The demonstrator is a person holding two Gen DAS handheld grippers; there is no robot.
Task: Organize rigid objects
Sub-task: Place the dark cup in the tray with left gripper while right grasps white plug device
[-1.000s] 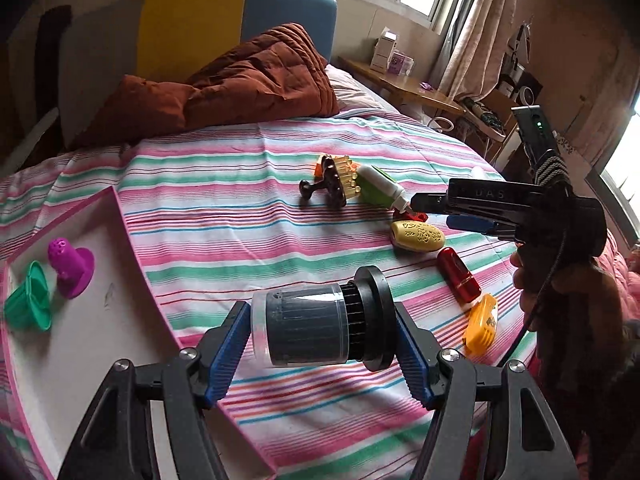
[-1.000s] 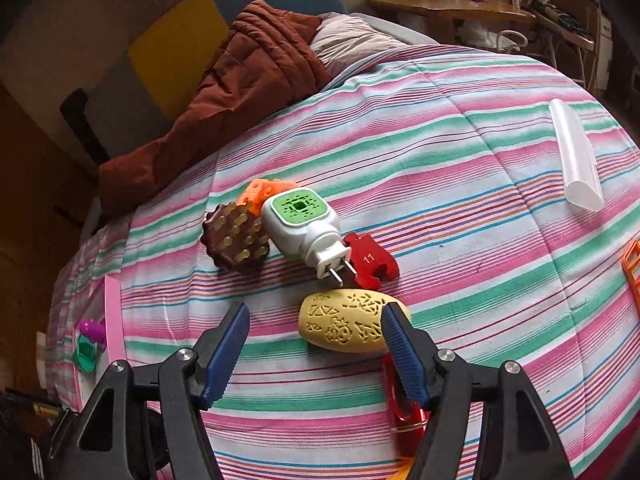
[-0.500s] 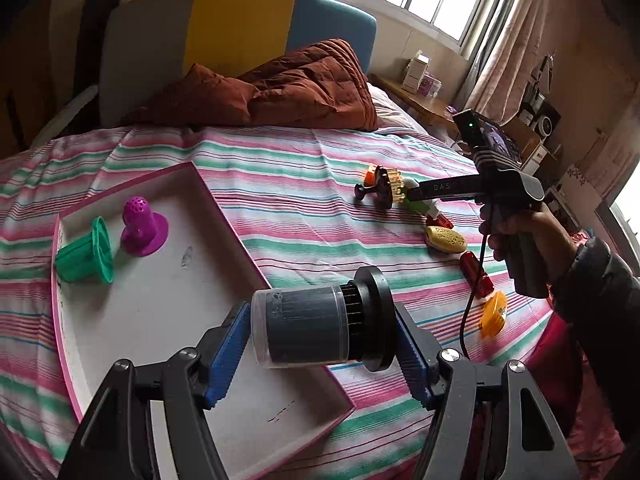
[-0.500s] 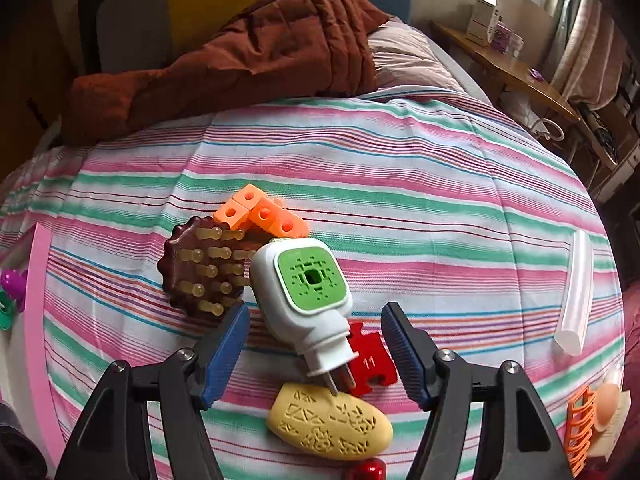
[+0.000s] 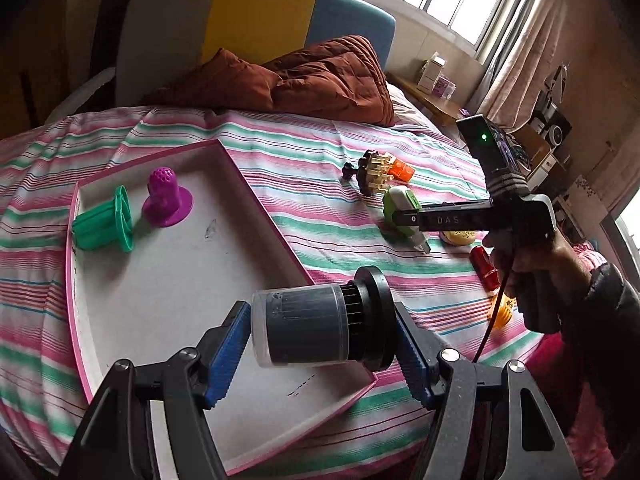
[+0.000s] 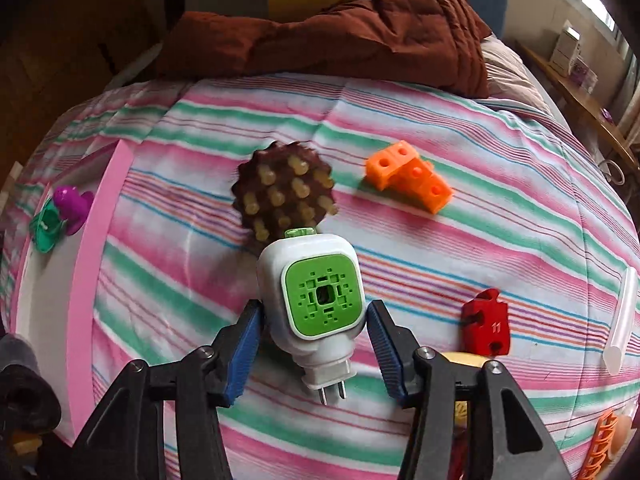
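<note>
My left gripper [image 5: 320,334] is shut on a dark grey cylinder [image 5: 300,332] with a black ribbed cap, held sideways above the near corner of a white, pink-rimmed tray [image 5: 160,280]. In the tray lie a green flanged piece [image 5: 104,224] and a purple domed piece [image 5: 166,200]. My right gripper [image 6: 314,320] straddles a white plug-in device with a green face [image 6: 320,292] that lies on the striped bedspread. Its jaws are closing and the pads sit right beside the device's sides. In the left wrist view the right gripper [image 5: 404,220] is over that device [image 5: 394,200], held by a person's hand [image 5: 532,264].
Around the device lie a brown studded brush [image 6: 284,196], orange blocks [image 6: 412,180], a red piece marked 11 [image 6: 486,324] and a translucent tube [image 6: 620,320]. A yellow oval [image 5: 458,236], a red item [image 5: 486,272] and an orange item [image 5: 504,312] lie near the bed's edge. A brown quilt [image 5: 312,80] is piled at the headboard.
The left gripper carried the cylinder from over the bedspread to over the tray. The right gripper left the yellow oval, rolled, came around the white-green device, and its jaws narrowed.
</note>
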